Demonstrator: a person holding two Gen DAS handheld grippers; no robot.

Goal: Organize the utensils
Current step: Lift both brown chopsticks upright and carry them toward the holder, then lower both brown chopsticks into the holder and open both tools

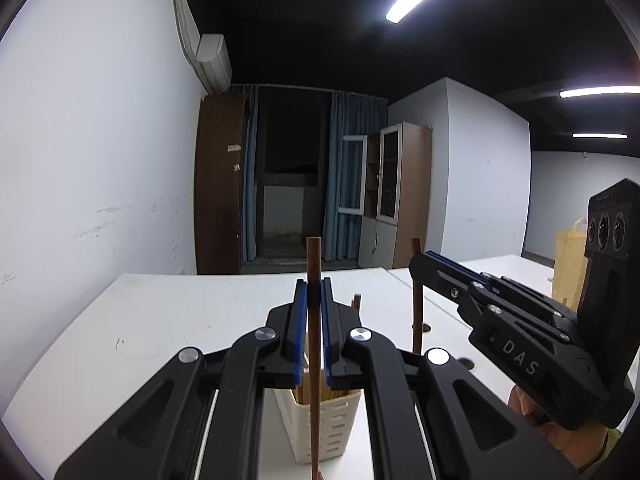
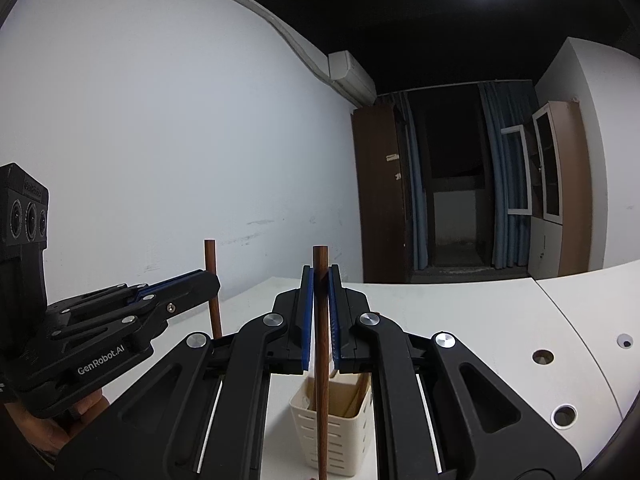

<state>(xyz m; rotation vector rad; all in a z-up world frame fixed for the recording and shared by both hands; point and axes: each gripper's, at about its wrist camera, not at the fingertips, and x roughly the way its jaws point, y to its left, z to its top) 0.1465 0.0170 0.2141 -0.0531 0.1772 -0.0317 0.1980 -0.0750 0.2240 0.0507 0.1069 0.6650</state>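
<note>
Both grippers, left [image 1: 314,300] and right [image 2: 320,288], each pinching one upright chopstick [image 1: 313,264], [image 2: 320,264], vertical for dropping into slotted holder [image 1: 324,428].

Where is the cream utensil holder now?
The cream utensil holder stands on the white table, low centre in both wrist views, behind the chopstick in the left gripper.

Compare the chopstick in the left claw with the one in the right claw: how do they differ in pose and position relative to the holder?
The left claw grips its chopstick nearly plumb in its own view; the right claw grips its chopstick equally upright.

In each wrist view the other claw's stick stands off to one side of the cream holder, while its own lines up with it.

Shared: both dark brown, round, clamped mid-shaft, ends up.
</note>
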